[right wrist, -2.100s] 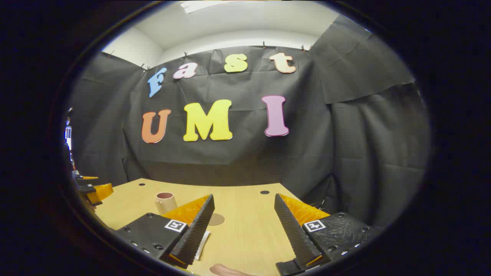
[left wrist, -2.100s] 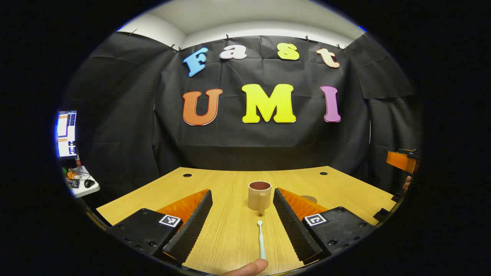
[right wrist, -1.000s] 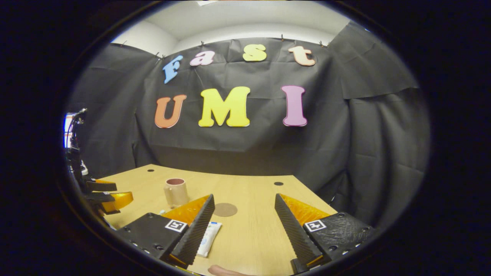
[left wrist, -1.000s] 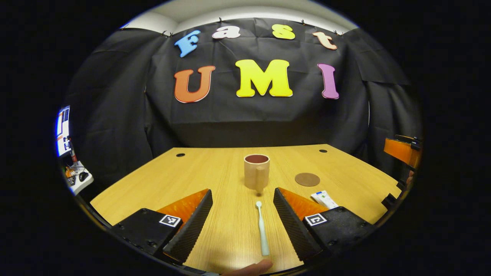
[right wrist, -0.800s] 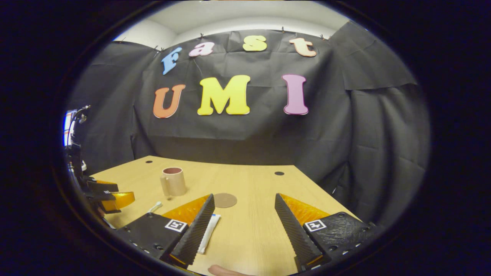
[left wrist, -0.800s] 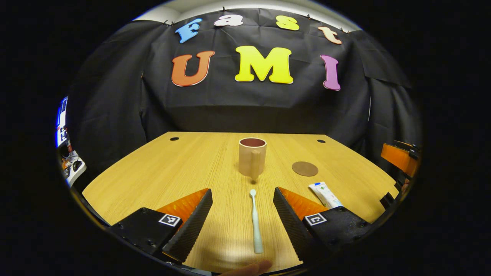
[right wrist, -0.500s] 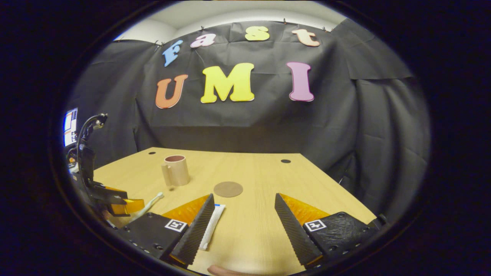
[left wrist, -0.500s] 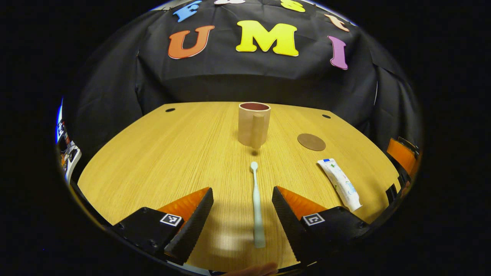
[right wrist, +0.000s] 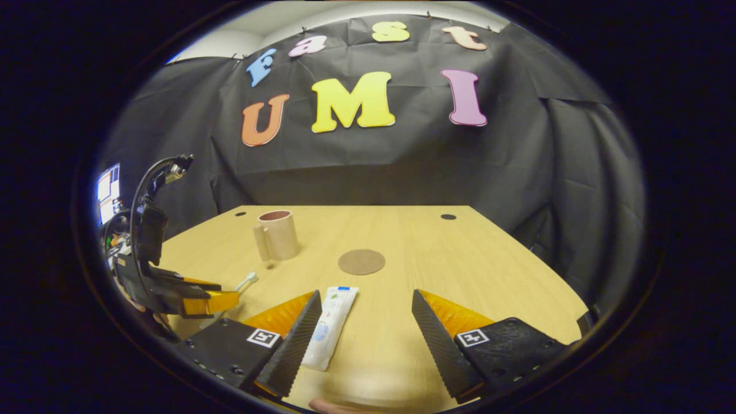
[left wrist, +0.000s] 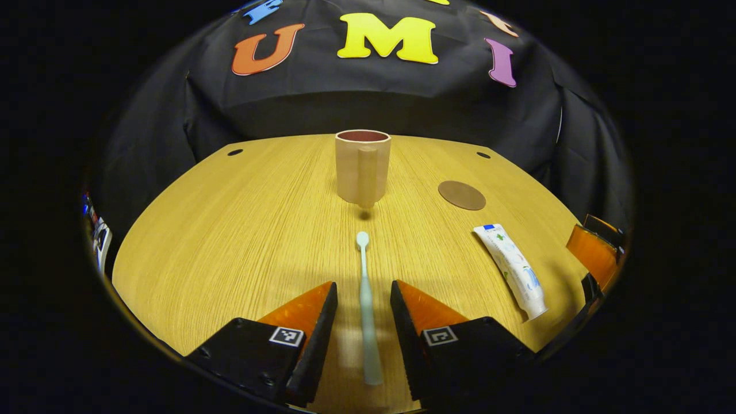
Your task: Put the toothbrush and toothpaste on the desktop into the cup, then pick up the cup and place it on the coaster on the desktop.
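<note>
A pale toothbrush (left wrist: 365, 310) lies flat on the wooden desk (left wrist: 230, 230), its head toward the beige cup (left wrist: 362, 167). My left gripper (left wrist: 363, 286) hangs low over the handle, one finger on each side. The gap has narrowed, but neither finger touches the brush, so it is open. The white toothpaste tube (left wrist: 512, 267) lies to the right, below the round brown coaster (left wrist: 462, 195). In the right gripper view, my right gripper (right wrist: 365, 296) stands wide open. The toothpaste tube (right wrist: 330, 325) lies just inside its left finger. The left gripper (right wrist: 195, 299), cup (right wrist: 278, 234) and coaster (right wrist: 361, 261) show farther off.
The desk has small dark cable holes (left wrist: 234, 152) near its far edge, and black cloth hangs close behind. A monitor (right wrist: 108, 192) glows at the far left, beyond the desk. The right gripper's body (left wrist: 595, 256) sits at the desk's right edge.
The left gripper tipped down and moved in over the toothbrush, and its fingers narrowed around the handle. The right gripper tilted down and came closer to the toothpaste.
</note>
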Tool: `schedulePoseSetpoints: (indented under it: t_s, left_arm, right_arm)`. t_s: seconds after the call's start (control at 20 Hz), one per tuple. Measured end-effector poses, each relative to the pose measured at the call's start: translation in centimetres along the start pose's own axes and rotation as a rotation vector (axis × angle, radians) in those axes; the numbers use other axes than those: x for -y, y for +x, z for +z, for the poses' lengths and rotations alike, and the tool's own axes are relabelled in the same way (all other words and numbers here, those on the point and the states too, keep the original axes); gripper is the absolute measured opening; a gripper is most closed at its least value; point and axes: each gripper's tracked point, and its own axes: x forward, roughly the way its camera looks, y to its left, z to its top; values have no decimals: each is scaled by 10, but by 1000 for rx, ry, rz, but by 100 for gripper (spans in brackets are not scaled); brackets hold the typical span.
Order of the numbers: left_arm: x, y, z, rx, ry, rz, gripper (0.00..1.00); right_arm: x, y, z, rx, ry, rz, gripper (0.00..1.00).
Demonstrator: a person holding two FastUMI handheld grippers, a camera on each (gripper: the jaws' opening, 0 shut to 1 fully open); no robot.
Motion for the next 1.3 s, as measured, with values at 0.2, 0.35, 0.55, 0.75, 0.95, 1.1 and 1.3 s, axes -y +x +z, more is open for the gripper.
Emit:
schedulePoseSetpoints:
  t_s: [0.2, 0.35, 0.55, 0.75, 0.95, 1.1, 1.3]
  left_arm:
    - [-4, 3, -1, 0, -15, 1, 35]
    - [-8, 3, -2, -6, -3, 2, 23]
    - [-9, 3, -1, 14, -17, -11, 13]
    - [-17, -9, 12, 105, -29, 1, 11]
    - [-23, -34, 39, 246, -10, 19, 11]
    - [-25, -55, 60, 349, 28, 33, 11]
    - [-24, -80, 81, 448, 51, 43, 10]
  right_arm:
    - [-3, 3, -3, -15, -9, -2, 95]
    - [-8, 9, -3, -29, -16, 2, 95]
    - [-18, 16, -10, -70, -32, 1, 95]
    - [-29, 21, -26, -124, -48, 3, 95]
    - [-39, 35, -45, -188, -52, -9, 95]
    - [-45, 45, -56, -229, -53, -17, 92]
    - [-45, 55, -67, -279, -54, -46, 83]
